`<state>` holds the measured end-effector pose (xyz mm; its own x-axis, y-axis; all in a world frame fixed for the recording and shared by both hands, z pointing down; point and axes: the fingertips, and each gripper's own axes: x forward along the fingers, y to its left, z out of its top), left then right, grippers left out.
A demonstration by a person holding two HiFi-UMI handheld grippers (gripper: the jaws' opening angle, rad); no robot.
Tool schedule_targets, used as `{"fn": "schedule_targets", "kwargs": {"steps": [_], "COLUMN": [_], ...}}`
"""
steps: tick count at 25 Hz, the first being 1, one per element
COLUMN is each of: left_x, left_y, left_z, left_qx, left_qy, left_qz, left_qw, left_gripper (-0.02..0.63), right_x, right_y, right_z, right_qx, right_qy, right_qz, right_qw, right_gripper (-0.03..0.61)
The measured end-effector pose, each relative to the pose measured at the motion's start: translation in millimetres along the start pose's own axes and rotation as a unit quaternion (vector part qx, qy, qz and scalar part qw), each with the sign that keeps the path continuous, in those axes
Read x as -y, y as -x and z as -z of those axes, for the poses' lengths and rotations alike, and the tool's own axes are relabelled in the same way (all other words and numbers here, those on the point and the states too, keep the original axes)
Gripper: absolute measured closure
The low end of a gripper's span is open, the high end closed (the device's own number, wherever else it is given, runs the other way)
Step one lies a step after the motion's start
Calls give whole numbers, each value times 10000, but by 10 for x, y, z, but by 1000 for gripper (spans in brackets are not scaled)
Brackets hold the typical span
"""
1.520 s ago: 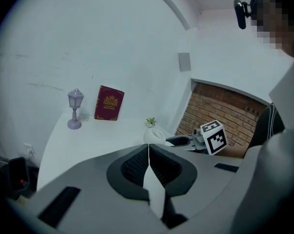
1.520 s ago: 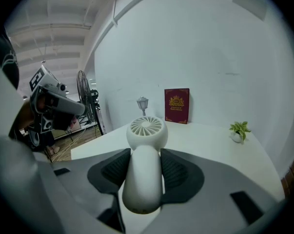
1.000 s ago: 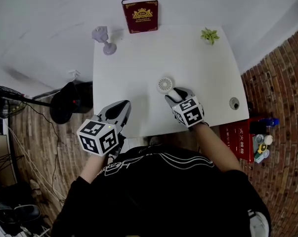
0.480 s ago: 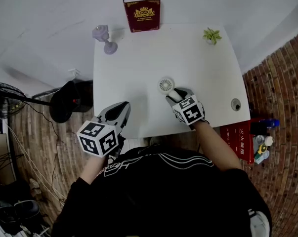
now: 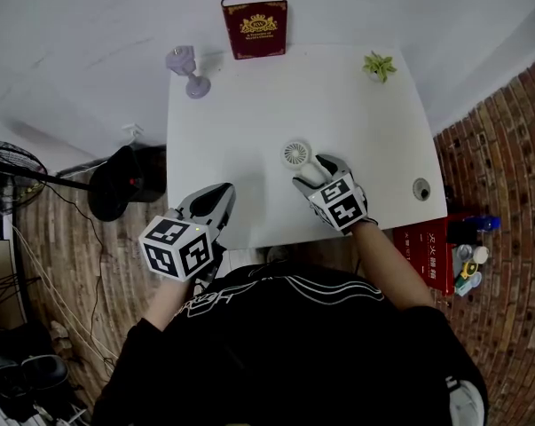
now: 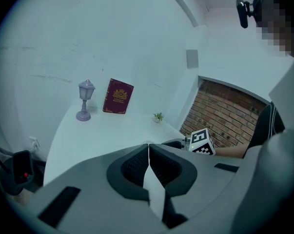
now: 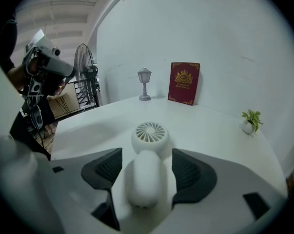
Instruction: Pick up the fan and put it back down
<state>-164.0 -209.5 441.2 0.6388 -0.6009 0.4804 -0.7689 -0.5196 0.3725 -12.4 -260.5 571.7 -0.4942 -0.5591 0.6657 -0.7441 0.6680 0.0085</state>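
**Right jaws let go, fan down on the worktop**

My right gripper (image 7: 147, 156) has just been opening its jaws. They now stand apart on either side of the fan's handle (image 7: 146, 179), with a gap showing at each pad. The fan (image 7: 150, 132) lies flat on the white worktop (image 5: 249, 122), grille up, near the front edge and right of centre, in much the same spot as a second ago.

Nothing presses on it now, so I read this as the release, and the put-down looks done. What remains is to draw the right gripper back without nudging the handle, which lies between the jaws; a sideways drift on the way out could push the fan.

My left gripper (image 6: 148, 147) hangs over the front-left edge of the worktop, jaws closed on nothing, well apart from the fan. The book (image 5: 255, 25), lamp (image 5: 185, 67) and small plant (image 5: 379, 64) along the far edge are out of the way.
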Motion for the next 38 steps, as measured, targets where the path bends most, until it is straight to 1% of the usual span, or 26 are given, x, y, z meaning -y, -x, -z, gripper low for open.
{"fn": "schedule_targets", "kwargs": {"steps": [2, 5, 7, 8, 12, 15, 16, 21, 24, 26, 28, 31, 38], "left_x": [25, 73, 120, 149, 301, 505, 584, 1009, 1247, 1401, 1548, 1738, 2044], "left_y": [10, 31, 49, 61, 113, 160, 185, 386, 529, 617, 702, 794, 873], "left_z": [13, 7, -7, -14, -69, -129, -157, -265, -341, -402, -458, -517, -503], "left_qx": [4, 51, 97, 124, 264, 358, 404, 685, 894, 1052, 1197, 1353, 1458], "left_qy": [13, 18, 4, -6, -32, -63, -91, -210, -305, -372, -439, -540, -658], "left_qz": [0, -4, 3, 3, -45, -10, 2, 137, 244, 331, 411, 496, 635], "left_qw": [10000, 10000, 10000, 9999, 9996, 9993, 9991, 9973, 9952, 9932, 9910, 9881, 9851], "left_gripper": [581, 581, 581, 581, 581, 581, 581, 581, 581, 581, 581, 581, 581], "right_x": [12, -9, -28, -41, -120, -210, -252, -495, -662, -736, -794, -857, -932], "right_y": [91, 277, 441, 536, 967, 1325, 1445, 2007, 2305, 2472, 2607, 2777, 2994], "right_z": [-59, -211, -355, -435, -756, -915, -960, -1172, -1291, -1340, -1363, -1369, -1241], "right_qx": [139, 460, 775, 948, 1638, 2014, 2138, 2718, 2938, 3010, 3034, 3086, 3138], "right_qy": [-38, -229, -392, -453, -504, -423, -400, -482, -654, -708, -660, -511, -423], "right_qz": [-12, -157, -223, -245, -395, -545, -639, -1196, -1728, -1961, -2059, -2079, -2070], "right_qw": [9999, 9986, 9960, 9942, 9844, 9771, 9740, 9537, 9378, 9306, 9280, 9268, 9257], "right_gripper": [271, 270, 282, 299, 431, 517, 577, 578, 578, 578, 578, 578, 578]}}
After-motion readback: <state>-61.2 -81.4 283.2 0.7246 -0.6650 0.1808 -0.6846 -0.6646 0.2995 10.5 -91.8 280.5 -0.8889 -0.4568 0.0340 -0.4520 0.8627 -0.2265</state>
